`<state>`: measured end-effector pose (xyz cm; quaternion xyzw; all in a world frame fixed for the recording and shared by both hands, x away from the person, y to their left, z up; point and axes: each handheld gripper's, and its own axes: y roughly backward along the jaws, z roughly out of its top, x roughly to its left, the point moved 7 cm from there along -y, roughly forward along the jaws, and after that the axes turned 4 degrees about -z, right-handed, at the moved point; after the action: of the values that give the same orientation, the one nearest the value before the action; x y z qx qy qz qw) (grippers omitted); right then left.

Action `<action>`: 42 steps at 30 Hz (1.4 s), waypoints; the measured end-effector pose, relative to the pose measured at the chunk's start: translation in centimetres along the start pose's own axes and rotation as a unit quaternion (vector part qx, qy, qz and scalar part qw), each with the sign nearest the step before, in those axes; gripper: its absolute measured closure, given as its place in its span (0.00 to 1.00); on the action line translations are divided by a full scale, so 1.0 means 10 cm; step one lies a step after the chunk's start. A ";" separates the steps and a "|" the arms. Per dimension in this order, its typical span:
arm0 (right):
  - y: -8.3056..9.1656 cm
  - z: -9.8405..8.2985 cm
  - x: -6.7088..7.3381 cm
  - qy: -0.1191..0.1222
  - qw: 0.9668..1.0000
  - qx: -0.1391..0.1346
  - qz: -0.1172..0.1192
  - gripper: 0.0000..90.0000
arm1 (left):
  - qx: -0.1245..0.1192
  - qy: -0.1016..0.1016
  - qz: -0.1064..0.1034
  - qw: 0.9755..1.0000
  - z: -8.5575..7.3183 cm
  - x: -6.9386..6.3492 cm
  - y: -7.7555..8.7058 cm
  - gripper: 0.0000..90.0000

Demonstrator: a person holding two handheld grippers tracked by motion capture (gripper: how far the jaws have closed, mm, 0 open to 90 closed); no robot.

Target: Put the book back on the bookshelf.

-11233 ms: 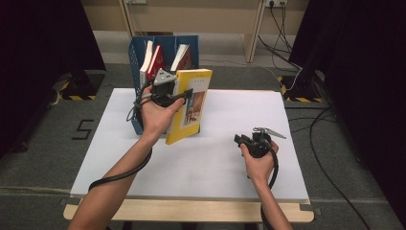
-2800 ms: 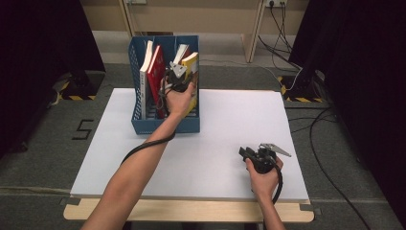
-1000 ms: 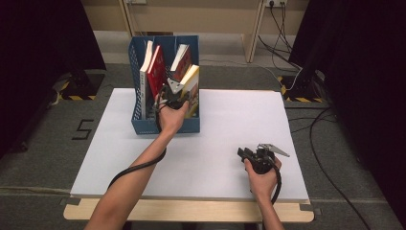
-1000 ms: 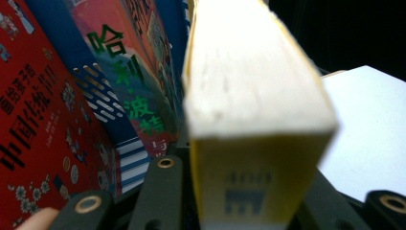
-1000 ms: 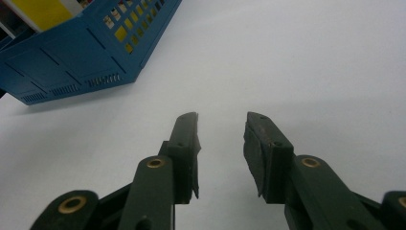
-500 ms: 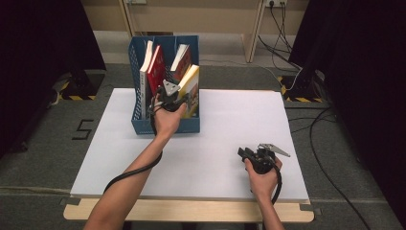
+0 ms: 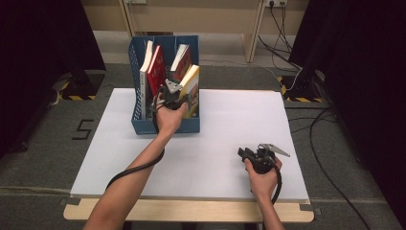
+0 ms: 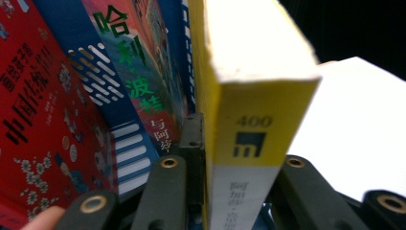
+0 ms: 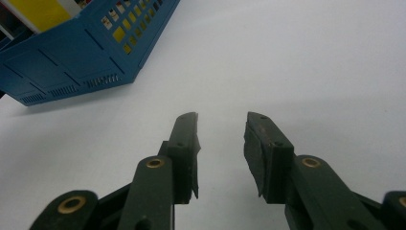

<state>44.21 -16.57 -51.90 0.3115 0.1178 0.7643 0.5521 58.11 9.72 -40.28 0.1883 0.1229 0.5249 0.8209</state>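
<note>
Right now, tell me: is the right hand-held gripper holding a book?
No. In the right gripper view the right hand-held gripper has open jaws with nothing between them, over the bare white table, apart from the blue rack.

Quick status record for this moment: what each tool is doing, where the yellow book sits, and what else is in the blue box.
left tool: shut on the yellow paperback book, jaws have just closed further
yellow paperback book: tilted, inside the blue plastic file box
right tool: open, nothing between its jaws, over the white table
other contents: red book, further books leaning at the back
</note>
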 end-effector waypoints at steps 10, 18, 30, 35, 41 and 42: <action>-0.01 -0.01 0.00 -0.002 1.000 0.002 -0.001 0.73 | -0.014 0.003 -0.001 1.000 0.00 0.01 0.00 0.84; -0.01 0.00 0.00 -0.001 1.000 0.001 0.000 0.73 | -0.023 0.011 0.001 1.000 0.02 0.05 -0.03 0.84; 0.00 0.00 -0.01 -0.002 1.000 0.001 0.000 0.73 | -0.034 0.025 0.026 0.999 0.20 0.07 -0.14 0.84; 0.01 0.01 -0.02 -0.001 1.000 -0.001 0.001 0.73 | -0.030 0.028 0.034 0.999 0.23 0.08 -0.24 0.84; 0.01 0.01 -0.02 -0.007 1.000 0.000 -0.001 0.73 | -0.037 0.029 0.038 0.998 0.24 0.09 -0.32 0.84; 0.01 0.00 -0.02 -0.007 1.000 0.001 0.000 0.73 | -0.038 0.028 0.039 0.998 0.24 0.09 -0.33 0.84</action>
<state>44.24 -16.80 -51.92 0.3174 0.1151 0.7620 0.5526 62.12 8.87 -39.59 0.1474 0.1180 0.5661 0.8024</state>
